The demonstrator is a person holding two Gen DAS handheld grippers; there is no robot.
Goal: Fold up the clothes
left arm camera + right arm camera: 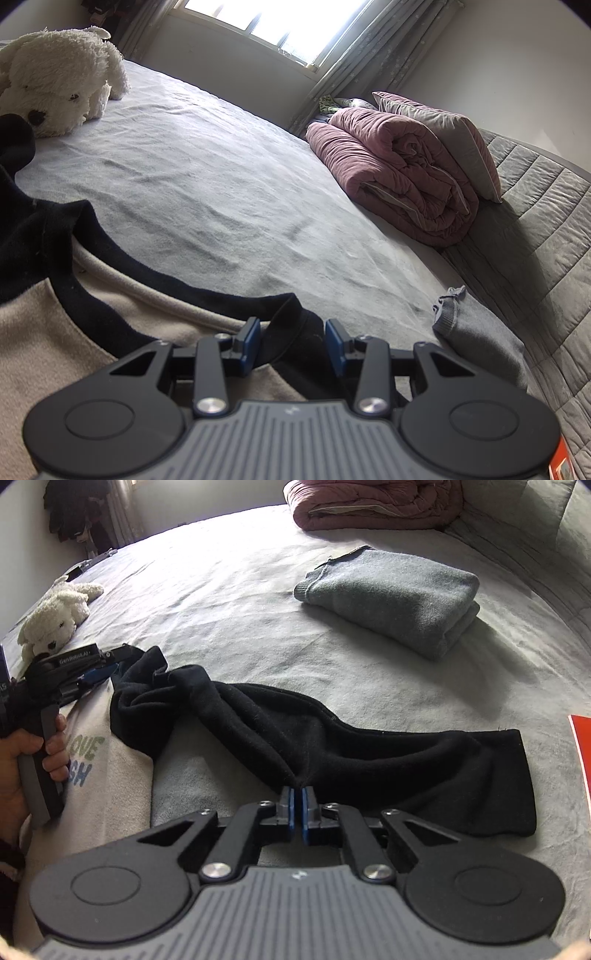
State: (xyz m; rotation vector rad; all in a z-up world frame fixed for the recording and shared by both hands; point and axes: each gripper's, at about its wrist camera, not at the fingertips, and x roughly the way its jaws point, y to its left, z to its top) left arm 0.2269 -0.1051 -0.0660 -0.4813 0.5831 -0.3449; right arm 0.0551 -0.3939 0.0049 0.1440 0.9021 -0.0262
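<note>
A beige sweatshirt (44, 332) with black shoulders and sleeves lies on the bed; its printed front (110, 775) shows in the right wrist view. My left gripper (291, 339) stands at the shoulder with a ridge of black fabric filling the gap between its blue pads; in the right wrist view this gripper (99, 672) is at the far left, held by a hand (22, 760). The long black sleeve (369, 753) stretches to the right across the sheet. My right gripper (299, 801) is shut, pinching a fold at the sleeve's near edge.
A folded grey garment (391, 594) lies beyond the sleeve. A white plush dog (55, 85) sits at the far left of the bed sheet (221, 166). A rolled pink quilt (391, 166) and grey pillow (443, 136) lie by the padded headboard. A red edge (580, 746) shows at right.
</note>
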